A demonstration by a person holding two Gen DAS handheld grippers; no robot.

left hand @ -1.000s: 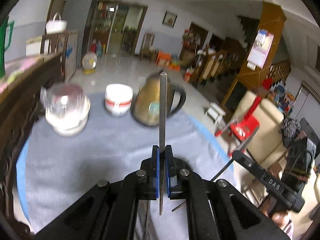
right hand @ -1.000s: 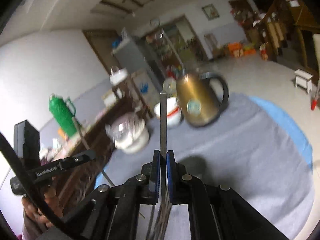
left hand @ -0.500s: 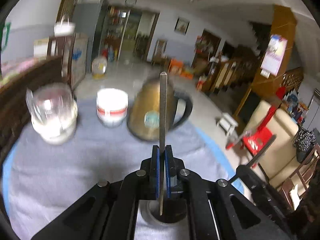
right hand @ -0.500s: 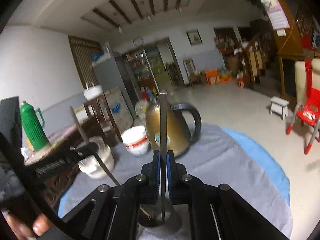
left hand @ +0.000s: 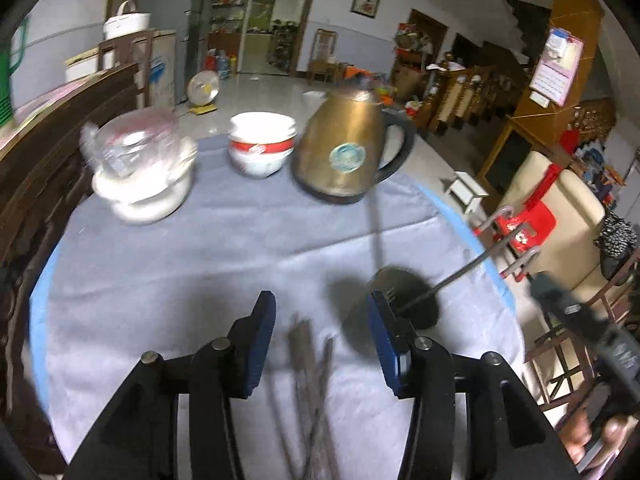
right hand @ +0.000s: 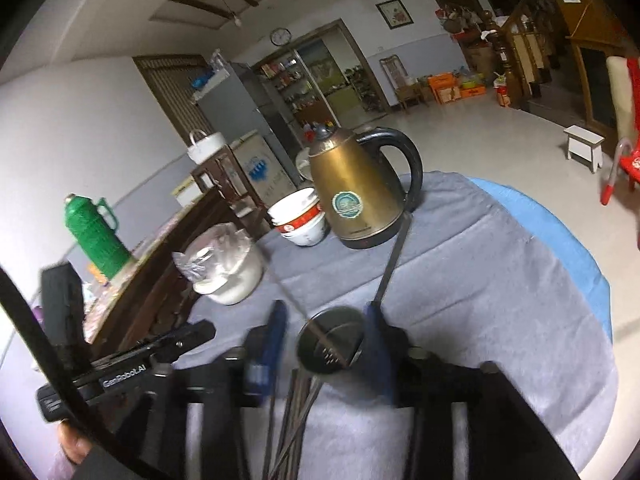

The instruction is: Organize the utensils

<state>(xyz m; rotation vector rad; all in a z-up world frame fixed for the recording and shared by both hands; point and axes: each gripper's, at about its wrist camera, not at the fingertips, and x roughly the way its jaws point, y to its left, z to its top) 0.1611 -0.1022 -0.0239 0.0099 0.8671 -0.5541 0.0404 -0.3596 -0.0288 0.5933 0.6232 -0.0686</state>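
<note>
The left tool [left hand: 322,300] and the right tool [right hand: 325,312] have both just been opening and now stand spread, with no pad pressing on anything. The dark round metal holder [left hand: 404,300] stands on the table with the grey cloth [left hand: 180,260], just beside the right finger of the left tool and, in the right wrist view, low between the fingers of the right tool. Two long grey metal chopsticks [right hand: 394,256] lean out of it. I think the next move depends on the loose bundle of grey chopsticks [left hand: 308,380] lying flat on the table. It lies under both tools, its long axis running along the direction the fingers point, and it seems best centred under the left tool.
</note>
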